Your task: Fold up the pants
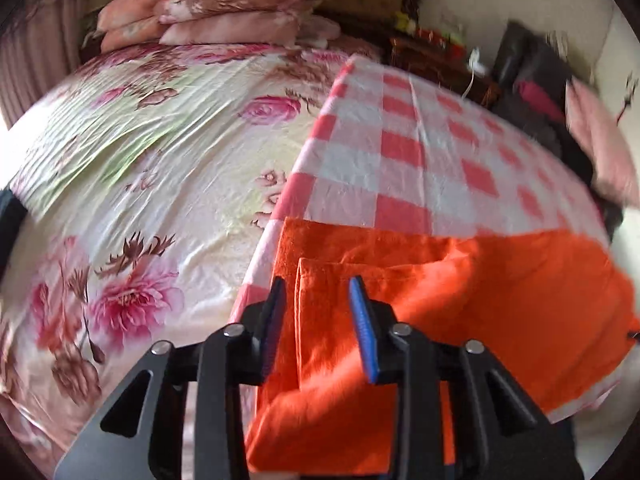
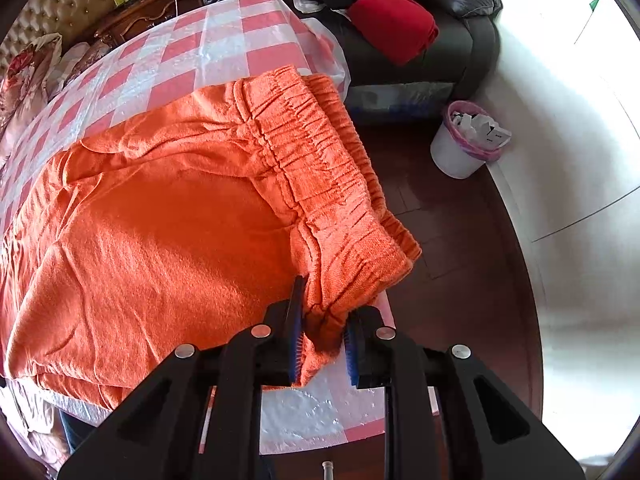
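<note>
Two tools worked orange pants point(image 2: 168, 208), spread lengthwise across checkered bench point(image 2: 224, 40). Right tool point(image 2: 322, 344) pinched waistband corner at near bench edge; left tool point(image 1: 318, 320) stood spread, astride leg hem at opposite end.

The left tongs point(image 1: 318, 300) are black, with two flat fingers. Blue ridged pads point(image 1: 362, 320) line the insides. Round silver screws point(image 1: 236, 330) sit on the black arms, which have three-cornered holes. The right tongs point(image 2: 322, 312) look the same: black, blue pads point(image 2: 295, 344), silver screws point(image 2: 260, 330).
</note>
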A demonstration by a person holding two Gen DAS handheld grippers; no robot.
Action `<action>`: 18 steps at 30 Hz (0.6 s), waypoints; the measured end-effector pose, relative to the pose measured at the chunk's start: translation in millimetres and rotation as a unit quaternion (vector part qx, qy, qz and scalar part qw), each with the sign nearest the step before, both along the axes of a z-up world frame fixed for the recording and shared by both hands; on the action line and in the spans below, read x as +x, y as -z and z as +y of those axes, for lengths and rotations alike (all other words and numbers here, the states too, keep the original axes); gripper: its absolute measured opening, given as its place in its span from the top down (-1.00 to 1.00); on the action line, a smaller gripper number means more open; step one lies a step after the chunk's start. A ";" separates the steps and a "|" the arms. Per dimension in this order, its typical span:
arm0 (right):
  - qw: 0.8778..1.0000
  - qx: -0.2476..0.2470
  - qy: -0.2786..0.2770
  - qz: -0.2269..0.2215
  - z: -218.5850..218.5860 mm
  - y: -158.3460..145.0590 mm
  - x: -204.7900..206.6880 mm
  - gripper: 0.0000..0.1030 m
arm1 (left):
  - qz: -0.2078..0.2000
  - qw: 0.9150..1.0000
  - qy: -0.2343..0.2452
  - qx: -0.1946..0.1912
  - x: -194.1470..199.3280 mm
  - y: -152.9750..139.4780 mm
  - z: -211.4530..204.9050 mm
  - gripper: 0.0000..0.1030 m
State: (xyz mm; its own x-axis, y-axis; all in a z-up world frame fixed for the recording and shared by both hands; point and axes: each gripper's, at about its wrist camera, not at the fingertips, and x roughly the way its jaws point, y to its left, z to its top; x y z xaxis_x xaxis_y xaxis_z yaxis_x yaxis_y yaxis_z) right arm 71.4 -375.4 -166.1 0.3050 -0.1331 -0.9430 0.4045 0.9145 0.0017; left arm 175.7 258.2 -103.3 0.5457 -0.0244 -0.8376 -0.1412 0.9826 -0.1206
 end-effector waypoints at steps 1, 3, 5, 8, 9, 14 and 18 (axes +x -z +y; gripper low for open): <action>1.000 0.003 0.000 -0.001 -0.9 0.2 -1.0 0.64 | 0.010 1.000 0.004 0.008 8.0 9.2 -1.1 0.41; 1.000 0.006 0.000 -0.003 -2.0 0.4 -1.7 0.64 | 0.020 1.000 0.010 0.007 17.1 20.6 1.4 0.54; 1.000 0.005 -0.001 -0.001 -1.4 0.4 -0.5 0.64 | 0.024 0.999 0.024 0.022 19.7 29.5 -1.3 0.66; 1.000 0.005 -0.002 0.000 -1.5 1.3 0.8 0.64 | 0.030 0.999 0.030 0.025 22.5 30.7 -3.6 0.83; 1.000 0.005 -0.002 0.001 -1.7 1.0 0.8 0.64 | 0.028 0.999 0.028 0.026 21.9 28.6 -3.1 0.85; 1.000 0.006 -0.005 -0.003 0.8 -6.8 -2.3 0.64 | -0.032 0.999 -0.005 0.041 25.1 -19.0 17.8 0.85; 1.000 0.004 -0.005 0.001 1.3 -3.7 -1.3 0.64 | -0.008 0.999 -0.005 0.030 48.7 -4.9 26.5 0.85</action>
